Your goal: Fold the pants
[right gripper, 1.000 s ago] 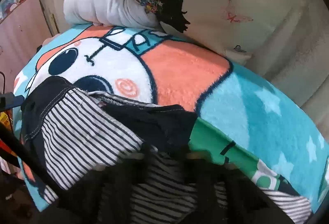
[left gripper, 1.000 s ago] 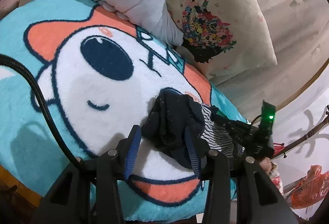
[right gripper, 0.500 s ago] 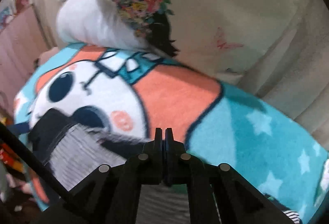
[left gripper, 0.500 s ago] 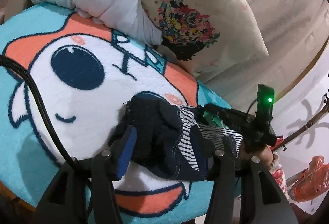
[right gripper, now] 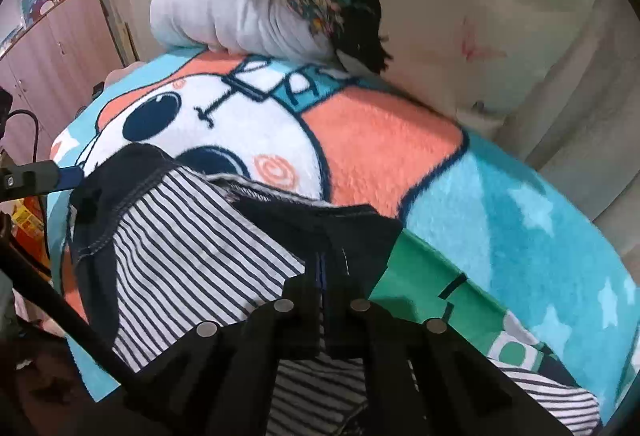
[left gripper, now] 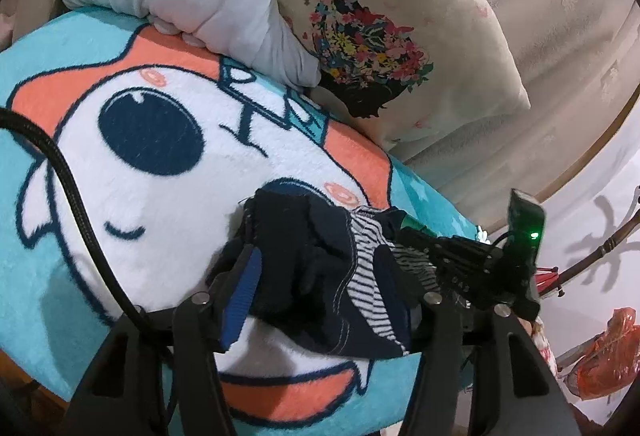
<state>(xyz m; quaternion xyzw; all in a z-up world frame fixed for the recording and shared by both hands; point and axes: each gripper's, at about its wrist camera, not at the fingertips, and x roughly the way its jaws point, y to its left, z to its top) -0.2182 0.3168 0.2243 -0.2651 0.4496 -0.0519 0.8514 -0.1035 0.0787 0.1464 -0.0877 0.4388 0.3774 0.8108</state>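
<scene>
Right wrist view: my right claw (right gripper: 322, 276) is pressed together on the dark edge of the pants (right gripper: 192, 236). Half a second ago it was lifted and the jaws met on nothing; now it has come down again and pinches the cloth, so I judge the next fold can begin. My left claw (left gripper: 316, 284) stays spread, its blue pads on both sides of the bunched dark part. The pants lie crumpled on the cartoon blanket (left gripper: 132, 204), directly in front of both claws, striped lining showing.
</scene>
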